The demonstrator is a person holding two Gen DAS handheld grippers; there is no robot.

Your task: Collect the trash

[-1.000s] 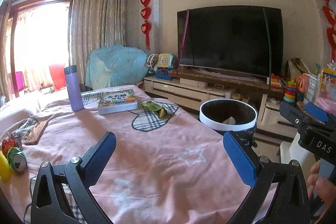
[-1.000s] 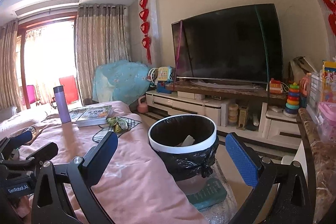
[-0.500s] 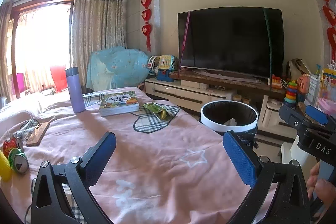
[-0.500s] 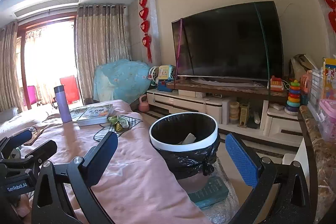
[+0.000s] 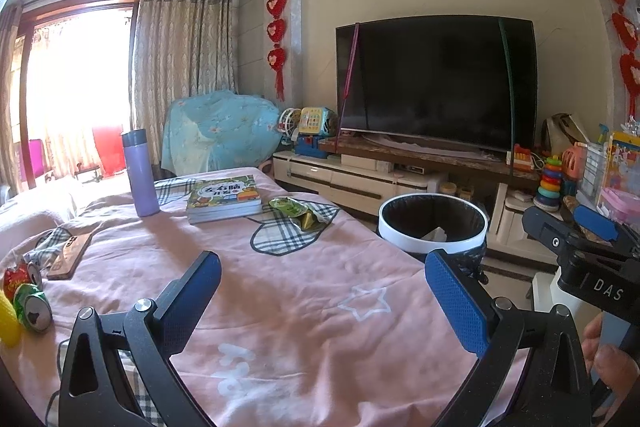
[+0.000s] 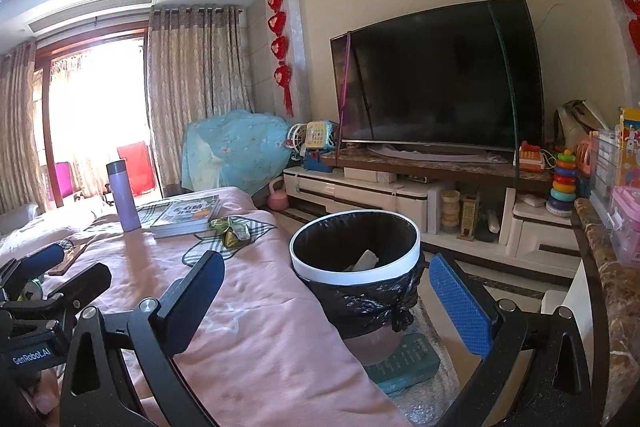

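Since a second ago, we have drifted only slightly: the table looks a touch nearer in the left wrist view, and the bin sits a little lower and closer in the right wrist view.

From the left wrist view, our left gripper (image 5: 322, 293) hovers above the pink tablecloth (image 5: 304, 311) with its blue-padded fingers (image 5: 454, 305) spread wide and holding nothing. A crumpled green snack wrapper (image 5: 298, 213) lies on a plaid heart patch toward the far edge of the table, just beside a children's book (image 5: 223, 198). A purple bottle (image 5: 138, 173) stands upright left of the book. At the near left edge lie crushed cans (image 5: 30, 309) and, beyond them, a phone (image 5: 70, 254). The trash bin (image 5: 433, 227), white-rimmed with a black liner, stands past the table's right edge with a pale scrap inside. Our right gripper (image 5: 588, 247) shows at the right edge of this view.

From the right wrist view, our right gripper (image 6: 326, 293) has its fingers (image 6: 456, 301) wide apart and empty, with the trash bin (image 6: 356, 251) between and beyond them. The green snack wrapper (image 6: 232, 229) lies on the table left of the bin, near the book (image 6: 184, 213) and bottle (image 6: 122, 195). Our left gripper (image 6: 52, 267) appears at the lower left.
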